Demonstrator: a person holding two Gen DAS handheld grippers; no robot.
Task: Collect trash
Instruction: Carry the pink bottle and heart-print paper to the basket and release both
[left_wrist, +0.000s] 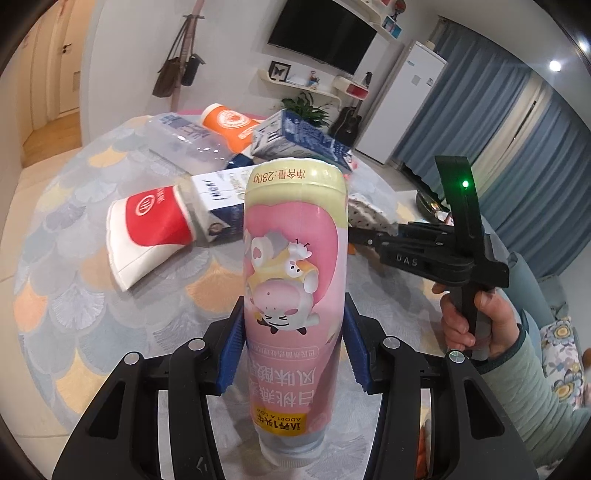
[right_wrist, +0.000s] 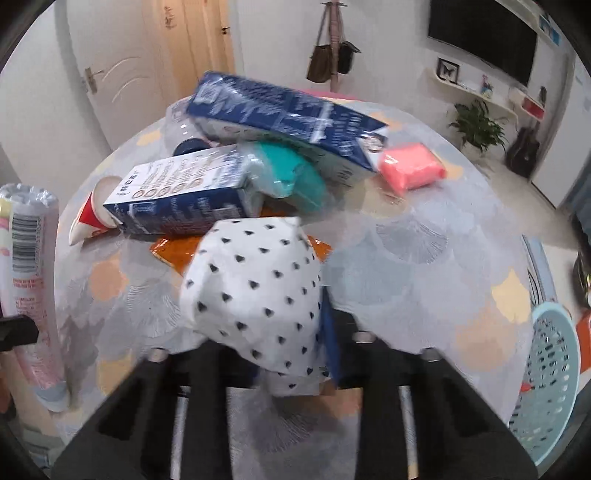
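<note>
My left gripper (left_wrist: 293, 354) is shut on a pink yogurt bottle (left_wrist: 295, 280) held upside down above the table; the bottle also shows at the left of the right wrist view (right_wrist: 31, 280). My right gripper (right_wrist: 291, 332) is shut on a white paper with black hearts (right_wrist: 255, 291); from the left wrist view it (left_wrist: 354, 230) holds the paper (left_wrist: 365, 214) behind the bottle. Trash lies on the table: a red paper cup (left_wrist: 151, 229), a blue milk carton (right_wrist: 177, 195), a bigger blue carton (right_wrist: 284, 118), an orange cup (left_wrist: 229, 123), a clear plastic bottle (left_wrist: 184, 142).
The round table has a scale-patterned cloth (right_wrist: 424, 258). A teal wrapped item (right_wrist: 291, 177), a pink packet (right_wrist: 412, 168) and an orange wrapper (right_wrist: 173, 254) lie there. A light blue basket (right_wrist: 550, 376) stands at the right edge. A person's hand (left_wrist: 476, 321) holds the right gripper.
</note>
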